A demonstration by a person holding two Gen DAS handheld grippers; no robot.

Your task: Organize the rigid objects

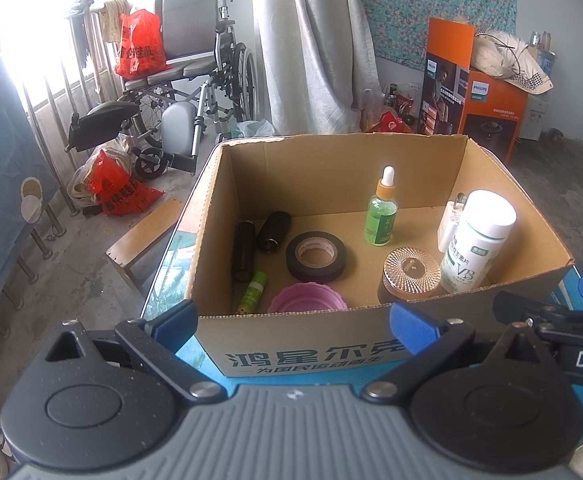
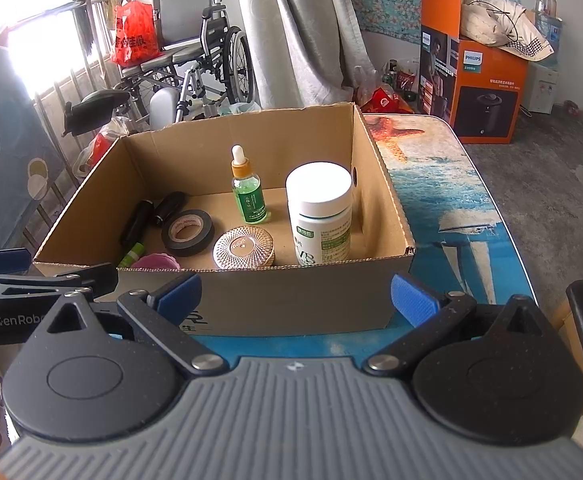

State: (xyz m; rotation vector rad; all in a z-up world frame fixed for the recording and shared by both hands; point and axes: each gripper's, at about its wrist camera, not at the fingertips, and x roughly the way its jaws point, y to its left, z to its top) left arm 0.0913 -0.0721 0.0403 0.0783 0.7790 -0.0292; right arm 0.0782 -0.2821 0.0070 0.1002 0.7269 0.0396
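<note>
Both tongs released before cardboard box, tape roll, white bottle, possibly a charger behind it

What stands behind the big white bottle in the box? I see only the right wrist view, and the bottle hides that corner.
Observer: A small white plug adapter stands behind the white bottle, near the right wall of the cardboard box.
Operator: And the pink thing at the near wall? I see only its edge.
Observer: It is a round pink dish with a scalloped rim, open side up, beside the green tube.
Operator: Is the left claw open?
Observer: Yes, the left claw is open and empty, in front of the box's near wall.
</note>
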